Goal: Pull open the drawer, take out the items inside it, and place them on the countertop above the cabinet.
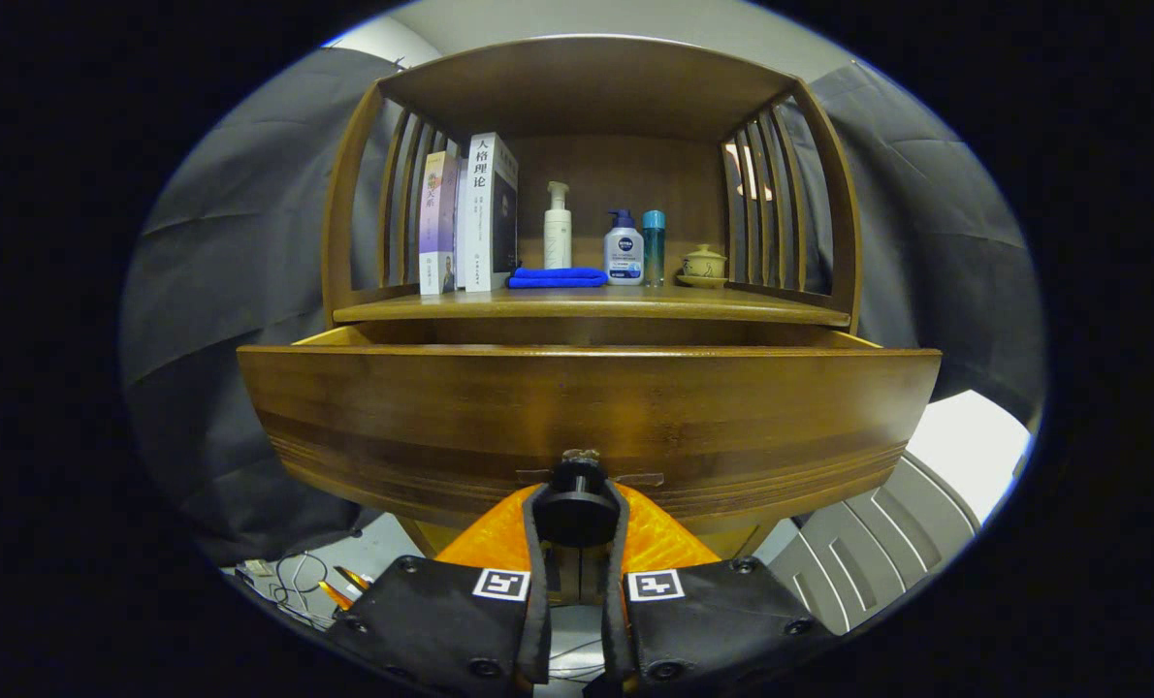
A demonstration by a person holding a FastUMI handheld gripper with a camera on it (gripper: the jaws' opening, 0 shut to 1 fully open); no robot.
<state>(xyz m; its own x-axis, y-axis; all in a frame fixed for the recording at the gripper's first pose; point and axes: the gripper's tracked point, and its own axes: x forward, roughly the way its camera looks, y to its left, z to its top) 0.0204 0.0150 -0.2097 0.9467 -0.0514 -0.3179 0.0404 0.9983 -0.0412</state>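
Note:
A wooden drawer [587, 407] stands pulled out from the cabinet, its front panel close ahead of me. My gripper [577, 509] is shut on the round dark drawer knob [577, 494] at the lower middle of that panel, one finger on each side of it. The drawer's inside is hidden behind the front panel. Above it lies the wooden countertop [587, 305] of the cabinet.
On the countertop stand two or three books [470, 218] at the left, a folded blue cloth [558, 277], a white pump bottle [558, 228], a blue-and-white pump bottle [624, 249], a teal bottle [654, 247] and a small lidded cup [703, 264]. Slatted sides and a wooden top enclose the shelf. Cables lie on the floor at lower left.

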